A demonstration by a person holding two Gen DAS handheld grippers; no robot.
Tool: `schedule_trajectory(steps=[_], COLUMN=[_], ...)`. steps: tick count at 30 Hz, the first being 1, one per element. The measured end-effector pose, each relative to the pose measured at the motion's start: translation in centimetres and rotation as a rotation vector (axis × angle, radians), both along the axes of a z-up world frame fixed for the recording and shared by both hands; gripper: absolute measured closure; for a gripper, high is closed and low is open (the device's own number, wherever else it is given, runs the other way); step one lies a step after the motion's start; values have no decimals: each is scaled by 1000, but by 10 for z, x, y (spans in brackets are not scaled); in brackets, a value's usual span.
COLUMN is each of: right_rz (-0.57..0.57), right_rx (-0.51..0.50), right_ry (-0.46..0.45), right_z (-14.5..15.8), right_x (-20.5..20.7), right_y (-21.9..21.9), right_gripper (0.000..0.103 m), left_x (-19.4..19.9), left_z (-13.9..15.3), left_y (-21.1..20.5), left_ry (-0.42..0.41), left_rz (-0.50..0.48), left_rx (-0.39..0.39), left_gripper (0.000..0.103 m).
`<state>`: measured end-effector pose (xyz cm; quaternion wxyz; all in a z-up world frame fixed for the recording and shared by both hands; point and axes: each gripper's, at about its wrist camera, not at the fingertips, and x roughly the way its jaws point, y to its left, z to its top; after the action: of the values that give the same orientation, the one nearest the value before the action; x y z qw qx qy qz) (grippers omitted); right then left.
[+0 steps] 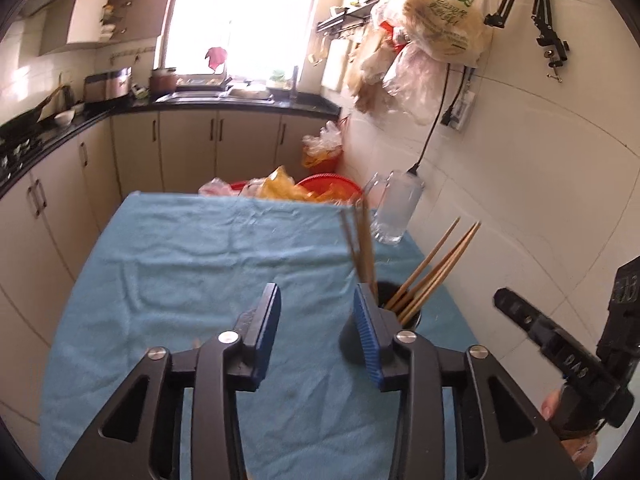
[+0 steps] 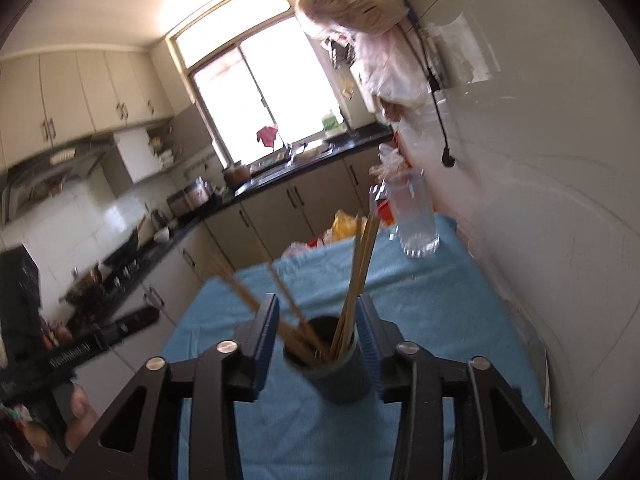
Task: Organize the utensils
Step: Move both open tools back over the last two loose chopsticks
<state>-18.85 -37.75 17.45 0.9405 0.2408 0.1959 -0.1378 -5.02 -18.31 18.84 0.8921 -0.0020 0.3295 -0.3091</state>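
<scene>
Both sets of jaws are apart and clamped on nothing. The left gripper (image 1: 316, 332) has only blue cloth (image 1: 192, 264) between its pads; the dark cup (image 1: 400, 312) sits just right of its right pad. The right gripper (image 2: 318, 344) has that one cup (image 2: 332, 372) between its pads, which don't look to be pressing it. Chopsticks (image 2: 356, 280) stand in the cup, long axes mostly upright, tips fanning up and apart; motion blur makes an exact count impossible. One glass mug (image 2: 416, 220) stands at the far right.
</scene>
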Motion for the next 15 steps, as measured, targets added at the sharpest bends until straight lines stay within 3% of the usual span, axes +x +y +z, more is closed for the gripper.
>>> schedule_trajectory(steps=[15], right_rz=[130], right_rx=[0], right_ry=[291], right_z=[-101], right_x=[25], right_y=[94], right_gripper=[57], left_x=[-25], left_z=[-103], left_y=[117], left_ry=[170], left_rz=[184], left_rx=[114], left_gripper=[62])
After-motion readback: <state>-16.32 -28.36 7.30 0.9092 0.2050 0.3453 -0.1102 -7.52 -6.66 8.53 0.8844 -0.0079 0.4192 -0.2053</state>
